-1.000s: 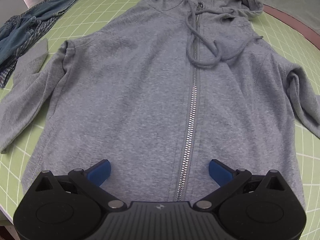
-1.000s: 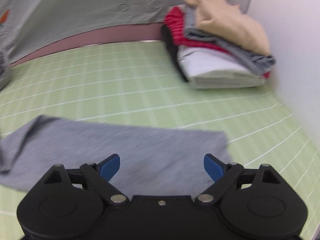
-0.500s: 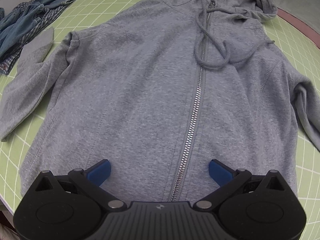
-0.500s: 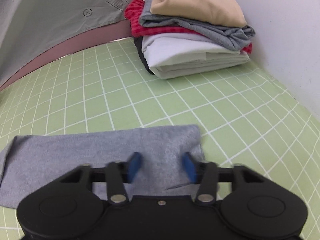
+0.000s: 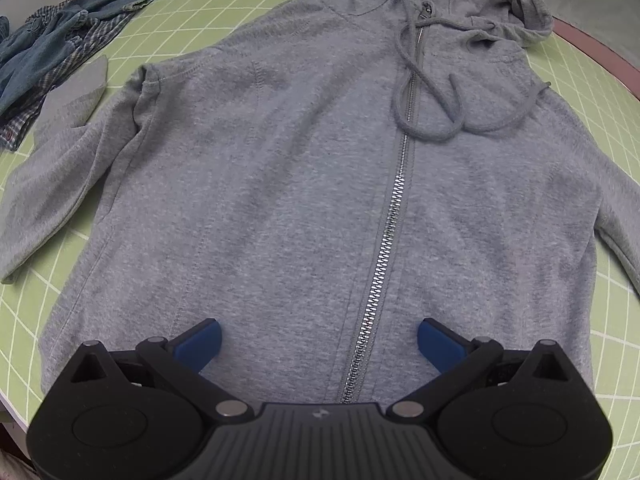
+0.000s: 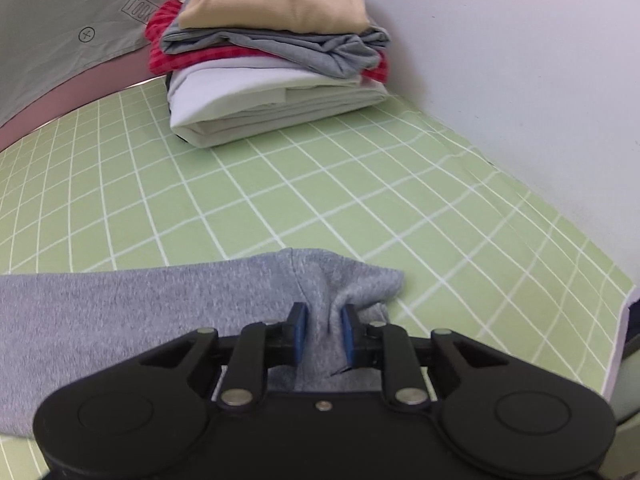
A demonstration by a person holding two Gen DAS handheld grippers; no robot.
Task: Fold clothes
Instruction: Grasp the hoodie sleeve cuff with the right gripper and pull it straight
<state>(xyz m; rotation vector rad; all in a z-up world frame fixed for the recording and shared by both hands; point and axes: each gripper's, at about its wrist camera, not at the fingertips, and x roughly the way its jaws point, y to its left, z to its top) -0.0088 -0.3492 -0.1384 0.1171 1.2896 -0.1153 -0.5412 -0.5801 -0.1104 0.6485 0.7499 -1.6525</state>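
A grey zip-up hoodie (image 5: pixel 288 184) lies flat, front up, on the green grid mat (image 5: pixel 48 304), its hood at the far end and its zipper running down the middle. My left gripper (image 5: pixel 318 338) hangs open over the hem, its blue pads well apart on either side of the zipper, nothing between them. In the right wrist view the hoodie's sleeve (image 6: pixel 120 308) stretches across the mat. My right gripper (image 6: pixel 322 332) is closing on the bunched cuff end of that sleeve, and the pads press the grey cloth into a ridge.
A stack of folded clothes (image 6: pixel 276 60), beige on top, then grey, red and white, sits at the far side near a white wall (image 6: pixel 520 60). A crumpled denim and plaid garment (image 5: pixel 60 40) lies at the far left, beside the hoodie's other sleeve.
My right gripper went from wide open over the sleeve to pinched on its cuff end, and swung toward the folded stack. The left gripper stayed open over the hem, with only a slight roll.
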